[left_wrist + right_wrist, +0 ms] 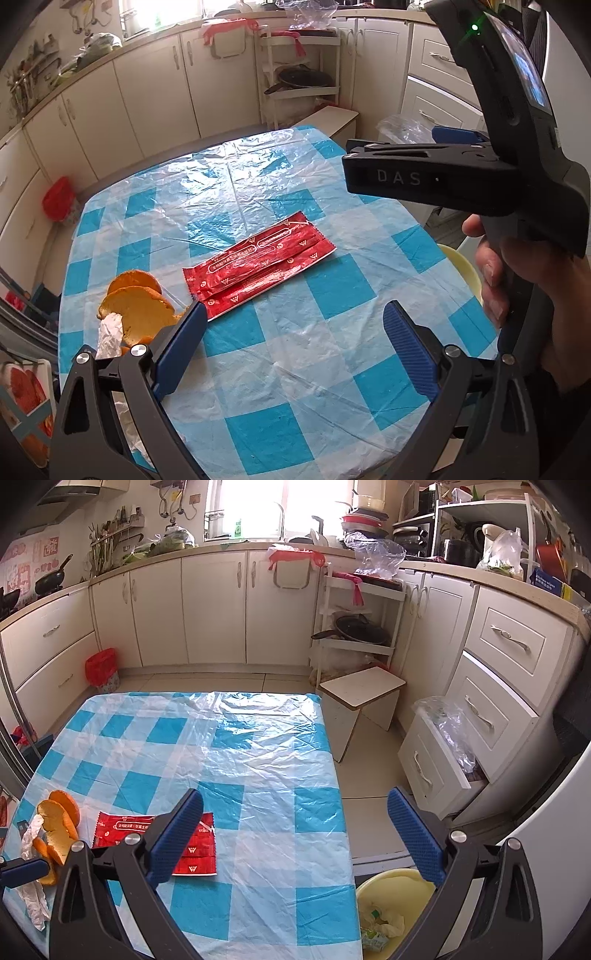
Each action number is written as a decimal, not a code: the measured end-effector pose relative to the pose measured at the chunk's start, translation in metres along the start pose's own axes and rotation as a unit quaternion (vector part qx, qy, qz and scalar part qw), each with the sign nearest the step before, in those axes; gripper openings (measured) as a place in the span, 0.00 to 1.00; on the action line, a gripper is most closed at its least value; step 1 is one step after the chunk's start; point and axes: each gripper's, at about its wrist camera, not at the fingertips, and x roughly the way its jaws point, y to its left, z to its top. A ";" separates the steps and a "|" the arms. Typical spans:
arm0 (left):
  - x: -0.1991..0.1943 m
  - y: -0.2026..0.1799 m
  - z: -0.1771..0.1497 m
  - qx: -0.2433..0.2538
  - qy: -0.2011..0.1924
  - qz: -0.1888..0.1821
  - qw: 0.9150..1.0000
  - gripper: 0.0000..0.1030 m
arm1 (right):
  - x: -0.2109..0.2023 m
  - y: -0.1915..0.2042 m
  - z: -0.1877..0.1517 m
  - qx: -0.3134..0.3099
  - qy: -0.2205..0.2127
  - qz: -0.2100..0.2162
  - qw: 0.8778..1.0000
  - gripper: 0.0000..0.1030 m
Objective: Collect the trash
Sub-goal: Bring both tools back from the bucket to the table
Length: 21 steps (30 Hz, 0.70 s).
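Checked tablecloth [295, 369] tells the score: red wrapper [258, 264], orange peel [138, 306] and crumpled foil [109, 334] wait uncollected while left gripper [291, 343] and right gripper [295, 840] hover wide open, empty, yellow bin [391, 915] beside the table already holding scraps

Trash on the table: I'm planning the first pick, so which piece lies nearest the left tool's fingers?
The orange peel, with crumpled white tissue against it, right beside the left tool's left finger. The flat red wrapper lies farther out.
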 end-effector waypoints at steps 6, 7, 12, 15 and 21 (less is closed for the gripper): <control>0.001 0.003 0.001 0.000 0.001 -0.002 1.000 0.89 | 0.005 0.004 0.001 -0.004 0.005 0.002 1.000 0.93; 0.001 0.003 0.001 0.001 0.001 -0.002 1.000 0.89 | 0.006 0.005 0.001 -0.005 0.006 0.003 1.000 0.93; 0.001 0.016 -0.004 -0.001 0.000 0.019 1.000 0.89 | 0.012 0.011 0.000 -0.013 0.016 0.010 1.000 0.93; 0.005 0.033 -0.010 -0.017 0.007 0.037 0.999 0.89 | 0.017 0.013 -0.002 -0.017 0.028 0.019 0.999 0.93; 0.007 0.071 -0.024 -0.059 0.016 0.074 0.995 0.89 | 0.026 0.022 -0.009 -0.028 0.056 0.039 0.997 0.93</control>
